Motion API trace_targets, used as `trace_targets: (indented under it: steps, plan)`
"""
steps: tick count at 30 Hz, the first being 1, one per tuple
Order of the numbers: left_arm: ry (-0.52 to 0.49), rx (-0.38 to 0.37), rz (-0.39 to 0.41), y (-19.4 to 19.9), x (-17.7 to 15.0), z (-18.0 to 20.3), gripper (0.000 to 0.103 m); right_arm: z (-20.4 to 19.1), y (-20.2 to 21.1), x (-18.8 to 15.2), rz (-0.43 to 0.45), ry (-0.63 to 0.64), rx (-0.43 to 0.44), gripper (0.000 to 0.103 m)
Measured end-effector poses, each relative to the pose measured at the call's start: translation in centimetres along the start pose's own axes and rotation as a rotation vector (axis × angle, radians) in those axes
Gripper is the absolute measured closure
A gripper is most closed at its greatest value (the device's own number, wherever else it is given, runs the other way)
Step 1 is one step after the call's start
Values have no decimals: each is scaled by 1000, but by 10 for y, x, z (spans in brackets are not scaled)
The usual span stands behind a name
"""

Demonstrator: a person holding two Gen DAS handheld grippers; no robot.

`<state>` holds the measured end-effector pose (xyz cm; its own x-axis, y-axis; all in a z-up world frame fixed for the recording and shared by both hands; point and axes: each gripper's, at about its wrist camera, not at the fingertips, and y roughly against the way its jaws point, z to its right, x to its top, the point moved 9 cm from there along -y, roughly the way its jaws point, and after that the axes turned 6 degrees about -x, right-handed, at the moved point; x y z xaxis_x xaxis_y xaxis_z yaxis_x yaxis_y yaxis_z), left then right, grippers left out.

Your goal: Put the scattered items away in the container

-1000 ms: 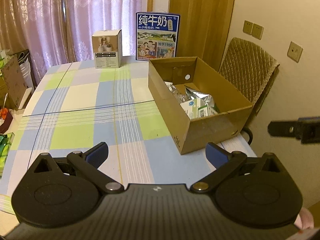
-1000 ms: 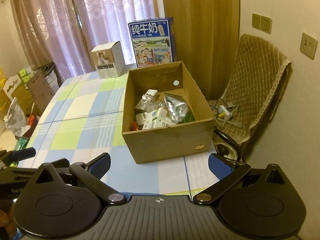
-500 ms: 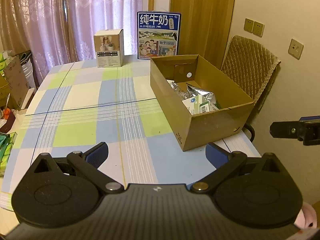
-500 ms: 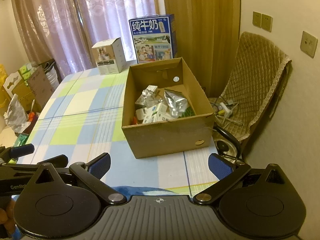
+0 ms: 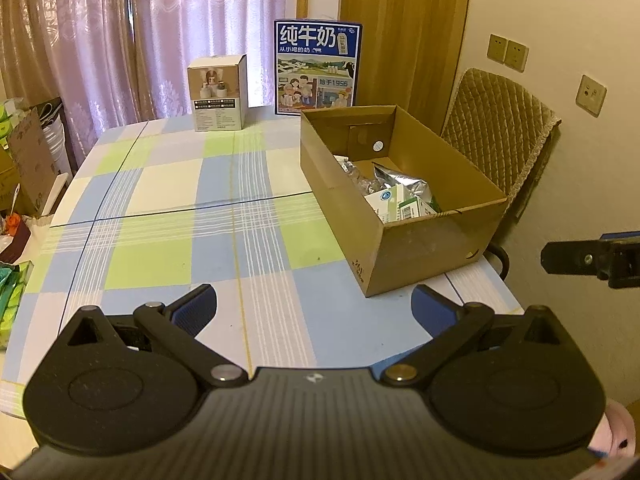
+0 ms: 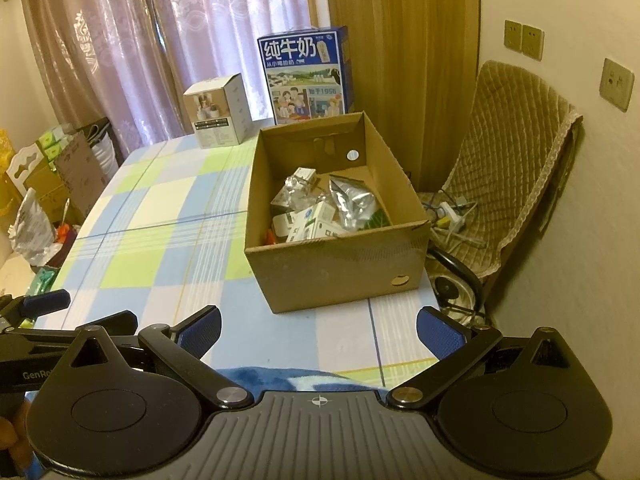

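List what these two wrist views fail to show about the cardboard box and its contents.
- Left wrist view: the cardboard box hides its floor and lower contents behind its near wall; only the silver pouch and white carton tops show.
- Right wrist view: the orange item in the near-left corner is mostly hidden by the wall.
- Both views: print on the cartons is too small to read.

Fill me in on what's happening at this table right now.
A person is tidying loose items into the cardboard box on the checked table, with a hand-held gripper in each hand. Right now the left hand-held gripper and the right hand-held gripper are both open and hold nothing, hovering at the near edge of the table. The box already contains foil packets and small cartons. A milk carton case and a white box stand at the far end.
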<state>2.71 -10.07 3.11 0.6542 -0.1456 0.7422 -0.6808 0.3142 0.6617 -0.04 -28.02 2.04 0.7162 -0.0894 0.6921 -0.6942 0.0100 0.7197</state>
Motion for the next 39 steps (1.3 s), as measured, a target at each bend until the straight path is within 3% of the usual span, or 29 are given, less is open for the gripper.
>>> trace_targets:
  steps: [39]
  plan:
    - [11, -17, 2, 2, -4, 1, 1, -1, 0, -3, -2, -8, 0, 2]
